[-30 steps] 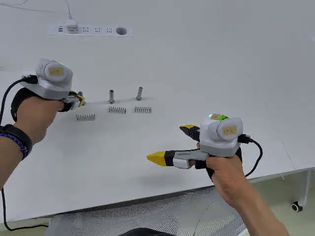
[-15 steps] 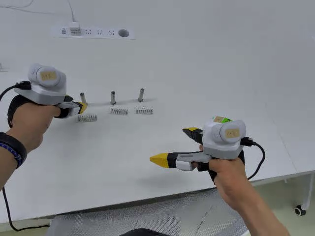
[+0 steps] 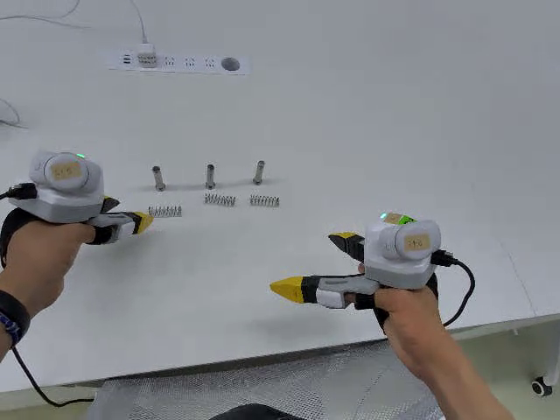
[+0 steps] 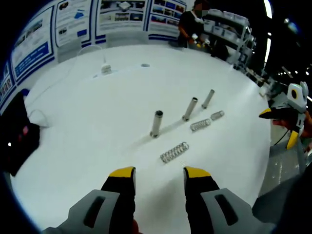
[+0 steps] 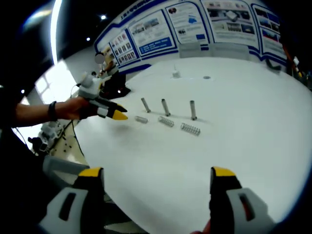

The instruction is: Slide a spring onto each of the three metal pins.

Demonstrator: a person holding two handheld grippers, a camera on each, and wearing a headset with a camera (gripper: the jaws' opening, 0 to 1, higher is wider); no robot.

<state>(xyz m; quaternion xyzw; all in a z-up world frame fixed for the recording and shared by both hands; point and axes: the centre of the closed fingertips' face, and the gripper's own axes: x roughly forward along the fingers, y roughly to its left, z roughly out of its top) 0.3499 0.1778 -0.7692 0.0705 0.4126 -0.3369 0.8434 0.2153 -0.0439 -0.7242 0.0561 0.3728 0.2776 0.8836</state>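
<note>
Three short metal pins stand upright in a row on the white table: left pin (image 3: 158, 178) (image 4: 156, 124), middle pin (image 3: 210, 176), right pin (image 3: 259, 171). A small spring lies in front of each: left spring (image 3: 164, 211) (image 4: 174, 152), middle spring (image 3: 220, 199), right spring (image 3: 264, 200). My left gripper (image 3: 140, 220) (image 4: 159, 171) is open and holds nothing, its tips just short of the left spring. My right gripper (image 3: 313, 262) (image 5: 156, 171) is wide open and holds nothing, near the front edge and well away from the pins (image 5: 165, 107).
A white power strip (image 3: 179, 62) with a plug in it lies at the far side of the table. The table's front edge (image 3: 262, 350) runs just below my right hand. A black cable trails from each gripper.
My left gripper has drawn back from the left pin toward me, uncovering that pin. The right gripper has barely moved. The head camera has shifted.
</note>
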